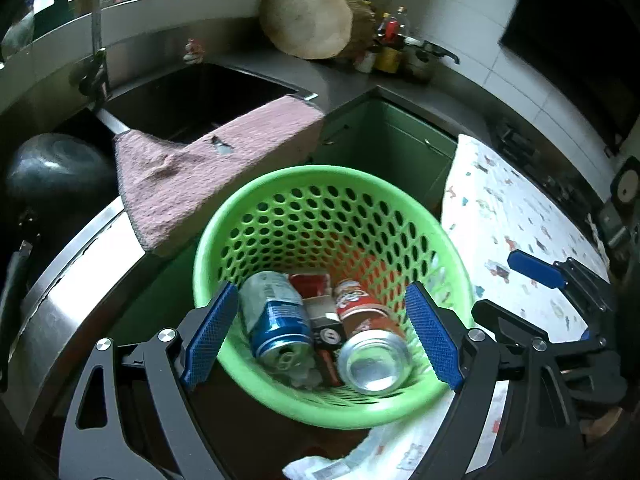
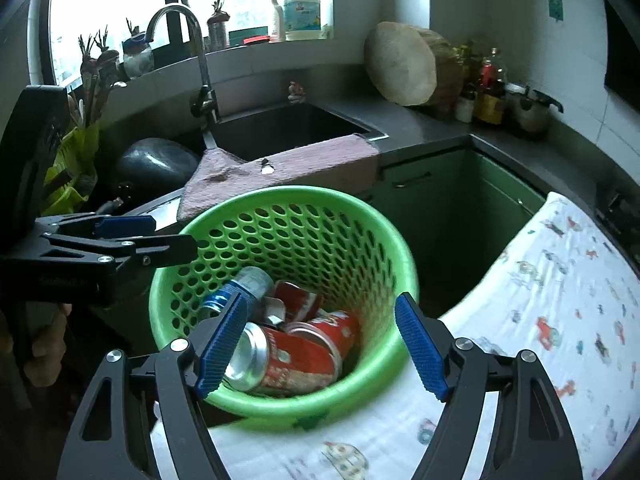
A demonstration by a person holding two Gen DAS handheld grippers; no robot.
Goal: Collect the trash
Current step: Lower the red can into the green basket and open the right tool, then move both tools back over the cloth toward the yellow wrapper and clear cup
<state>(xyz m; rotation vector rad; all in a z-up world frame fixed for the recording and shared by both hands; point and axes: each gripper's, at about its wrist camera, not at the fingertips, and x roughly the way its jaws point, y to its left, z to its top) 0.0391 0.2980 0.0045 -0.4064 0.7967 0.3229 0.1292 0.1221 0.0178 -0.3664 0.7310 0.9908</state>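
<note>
A green perforated basket (image 1: 304, 216) stands below both grippers; it also shows in the right wrist view (image 2: 280, 236). Inside lie a blue can (image 1: 276, 316), a red can (image 1: 368, 332) with its silver base facing up, and a small dark box (image 1: 326, 332). The right wrist view shows red cans (image 2: 296, 356) and the blue can (image 2: 244, 288). My left gripper (image 1: 322, 336) is open and empty over the basket; it appears side-on in the right wrist view (image 2: 132, 236). My right gripper (image 2: 320, 344) is open and empty above the basket; one of its fingers (image 1: 536, 268) shows in the left wrist view.
A pink towel (image 1: 208, 172) hangs over the sink (image 2: 288, 128) edge behind the basket. A patterned white cloth (image 2: 560, 304) covers the surface at right. A faucet (image 2: 196, 56), a round wooden block (image 2: 404, 64), bottles (image 2: 488, 88) and green cabinets (image 2: 448, 200) are around.
</note>
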